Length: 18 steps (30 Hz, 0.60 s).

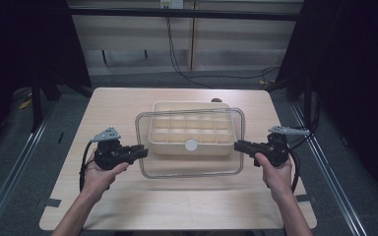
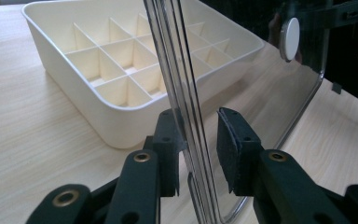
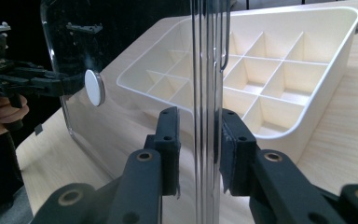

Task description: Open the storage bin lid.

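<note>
A clear rectangular lid (image 1: 192,167) with a white round knob (image 1: 191,145) hangs level over a cream box (image 1: 192,110) divided into several compartments, all empty. My left gripper (image 1: 145,152) is shut on the lid's left edge, and my right gripper (image 1: 237,145) is shut on its right edge. In the left gripper view the jaws (image 2: 198,149) straddle the lid's rim (image 2: 177,70), with the box (image 2: 121,60) behind it and the knob (image 2: 290,39) far off. In the right gripper view the jaws (image 3: 200,149) clamp the rim (image 3: 207,70) beside the box (image 3: 270,70).
The box stands in the middle of a light wooden table (image 1: 128,206). Dark curtains flank both sides, and cables run across the floor behind the far edge. The left gripper and its hand (image 3: 9,88) appear beyond the lid in the right gripper view.
</note>
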Motion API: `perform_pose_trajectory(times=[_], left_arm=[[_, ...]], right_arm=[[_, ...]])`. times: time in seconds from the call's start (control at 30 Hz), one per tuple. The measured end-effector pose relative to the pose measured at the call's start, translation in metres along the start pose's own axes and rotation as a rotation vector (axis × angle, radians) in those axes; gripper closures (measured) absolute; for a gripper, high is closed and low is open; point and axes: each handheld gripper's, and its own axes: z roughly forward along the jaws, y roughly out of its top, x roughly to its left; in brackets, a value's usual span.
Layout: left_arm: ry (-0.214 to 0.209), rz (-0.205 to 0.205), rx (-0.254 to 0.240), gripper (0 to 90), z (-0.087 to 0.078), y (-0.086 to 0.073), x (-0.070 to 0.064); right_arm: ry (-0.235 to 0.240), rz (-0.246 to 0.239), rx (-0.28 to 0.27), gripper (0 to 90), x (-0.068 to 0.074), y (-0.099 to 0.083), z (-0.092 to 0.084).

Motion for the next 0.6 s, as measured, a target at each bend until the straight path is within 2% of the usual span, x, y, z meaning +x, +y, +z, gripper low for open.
perform_pose_trajectory(times=[0.27, 0.37, 0.6], left_arm=[[-0.006, -0.005, 0.006, 70.2, -0.003, -0.004, -0.003], [-0.013, -0.010, 0.008, 70.5, -0.004, -0.006, -0.004], [-0.017, -0.013, 0.023, 70.6, -0.004, -0.013, -0.009]], right_arm=[[0.001, -0.009, 0.012, 71.5, 0.004, -0.005, -0.003], [0.016, 0.002, 0.020, 71.7, 0.003, -0.007, -0.004], [0.010, 0.008, 0.038, 71.4, 0.003, -0.016, -0.004]])
